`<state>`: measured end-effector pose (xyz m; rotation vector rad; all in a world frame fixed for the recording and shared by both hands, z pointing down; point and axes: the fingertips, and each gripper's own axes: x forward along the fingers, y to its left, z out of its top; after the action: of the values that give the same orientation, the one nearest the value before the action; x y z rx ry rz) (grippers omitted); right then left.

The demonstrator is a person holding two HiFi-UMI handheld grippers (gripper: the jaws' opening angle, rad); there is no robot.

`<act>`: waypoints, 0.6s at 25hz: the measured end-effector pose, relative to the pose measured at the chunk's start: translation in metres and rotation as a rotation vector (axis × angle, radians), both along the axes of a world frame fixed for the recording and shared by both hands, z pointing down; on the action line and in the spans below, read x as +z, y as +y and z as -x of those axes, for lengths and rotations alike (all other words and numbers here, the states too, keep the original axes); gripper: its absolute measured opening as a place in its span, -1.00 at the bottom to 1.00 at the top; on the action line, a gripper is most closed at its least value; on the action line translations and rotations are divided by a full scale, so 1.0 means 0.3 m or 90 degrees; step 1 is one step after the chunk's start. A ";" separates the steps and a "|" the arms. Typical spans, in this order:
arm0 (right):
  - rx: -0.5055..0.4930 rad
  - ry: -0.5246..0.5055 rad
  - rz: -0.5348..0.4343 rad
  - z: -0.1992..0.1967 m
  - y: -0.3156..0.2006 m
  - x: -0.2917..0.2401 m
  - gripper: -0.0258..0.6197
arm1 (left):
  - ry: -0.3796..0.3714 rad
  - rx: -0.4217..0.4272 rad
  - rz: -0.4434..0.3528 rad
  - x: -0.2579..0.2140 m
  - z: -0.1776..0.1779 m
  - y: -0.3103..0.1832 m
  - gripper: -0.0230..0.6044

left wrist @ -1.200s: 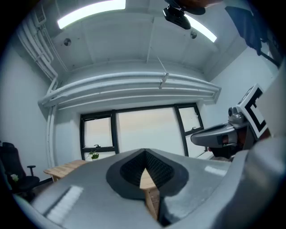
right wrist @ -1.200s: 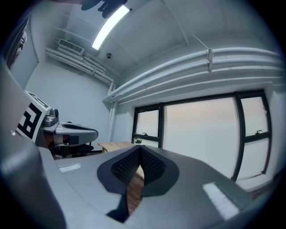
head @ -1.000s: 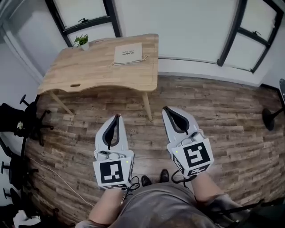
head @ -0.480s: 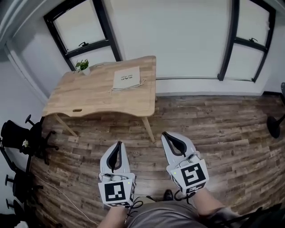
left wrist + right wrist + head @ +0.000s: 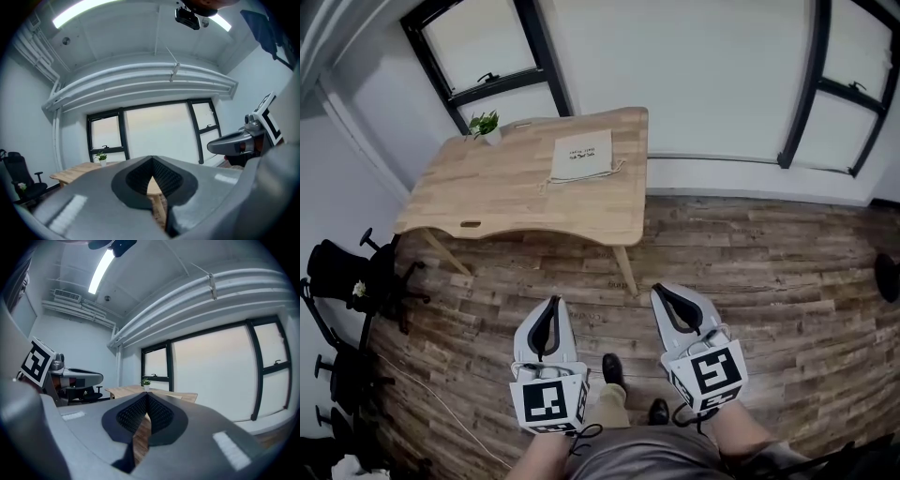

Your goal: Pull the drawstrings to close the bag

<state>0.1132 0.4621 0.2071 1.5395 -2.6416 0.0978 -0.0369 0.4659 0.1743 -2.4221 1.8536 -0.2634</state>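
The flat beige cloth drawstring bag (image 5: 583, 155) lies on the light wooden table (image 5: 487, 192), well apart from both grippers. A black shoe (image 5: 612, 368) has just stepped forward, so the person is only approaching. The left gripper (image 5: 548, 305) and right gripper (image 5: 664, 292) have their jaws together, empty.

You will find no legible text here: the dark print on the bag (image 5: 584, 156) on the table (image 5: 506, 187) is too small to read, and the left gripper (image 5: 548, 302) and right gripper (image 5: 659, 291) cubes carry only black-and-white square markers.
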 end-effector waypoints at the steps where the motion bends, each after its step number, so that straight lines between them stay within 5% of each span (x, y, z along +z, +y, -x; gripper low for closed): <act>1: 0.001 0.003 0.002 0.010 -0.027 0.010 -0.83 | 0.001 0.000 0.002 0.015 0.013 -0.028 -0.93; 15: 0.004 0.060 -0.023 0.257 -0.524 -0.015 -0.83 | 0.024 0.029 -0.001 0.050 0.254 -0.533 -0.93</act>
<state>0.0362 0.3050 0.2025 1.5244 -2.5796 -0.0212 -0.1129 0.3059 0.1894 -2.4825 1.8105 -0.2144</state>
